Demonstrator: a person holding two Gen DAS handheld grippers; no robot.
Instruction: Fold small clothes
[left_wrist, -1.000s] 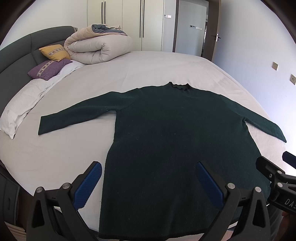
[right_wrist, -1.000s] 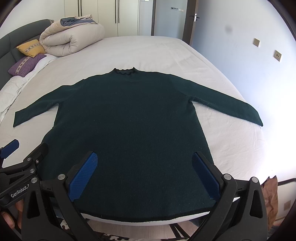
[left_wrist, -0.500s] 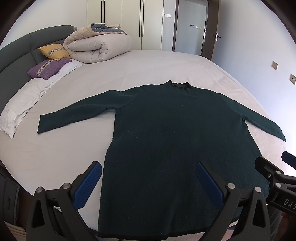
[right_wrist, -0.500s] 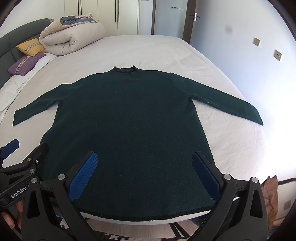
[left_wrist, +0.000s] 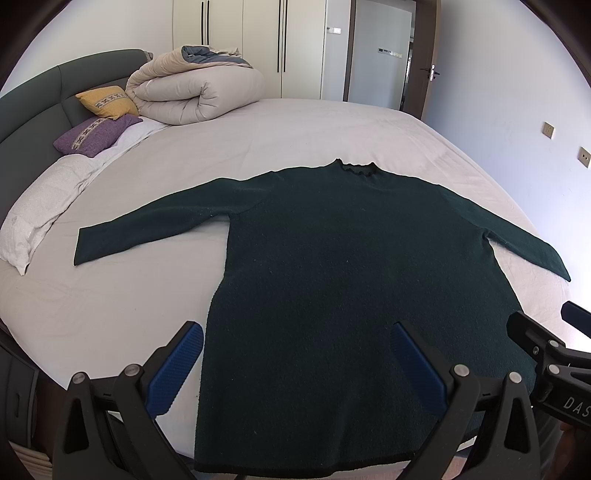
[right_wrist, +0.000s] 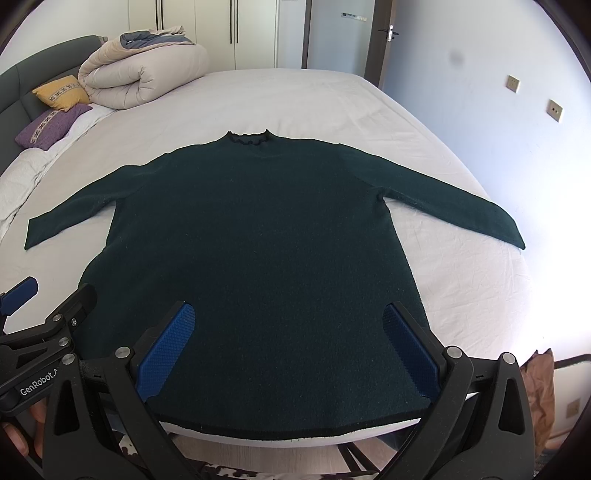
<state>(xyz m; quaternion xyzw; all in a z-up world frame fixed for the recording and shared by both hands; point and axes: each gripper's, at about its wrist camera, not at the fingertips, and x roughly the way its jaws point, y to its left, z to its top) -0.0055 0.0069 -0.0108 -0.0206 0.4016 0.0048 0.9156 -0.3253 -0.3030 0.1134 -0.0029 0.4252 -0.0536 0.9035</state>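
Observation:
A dark green long-sleeved sweater (left_wrist: 332, 258) lies flat on the white bed (left_wrist: 258, 140), collar away from me, both sleeves spread out; it also shows in the right wrist view (right_wrist: 258, 229). Its hem lies at the bed's near edge. My left gripper (left_wrist: 295, 354) is open and empty, hovering above the hem's left part. My right gripper (right_wrist: 288, 332) is open and empty above the hem's right part. Each gripper shows at the edge of the other's view: the right gripper (left_wrist: 546, 350) and the left gripper (right_wrist: 48, 317).
A rolled beige duvet (left_wrist: 195, 92), a yellow cushion (left_wrist: 107, 101) and a purple cushion (left_wrist: 96, 134) lie at the far left by the dark headboard (left_wrist: 37, 99). White pillows (left_wrist: 40, 206) line the left side. Wardrobe and door stand behind. A brown bag (right_wrist: 539, 391) sits on the floor at the right.
Both views have shifted only slightly; the sweater lies as before and both grippers stay open.

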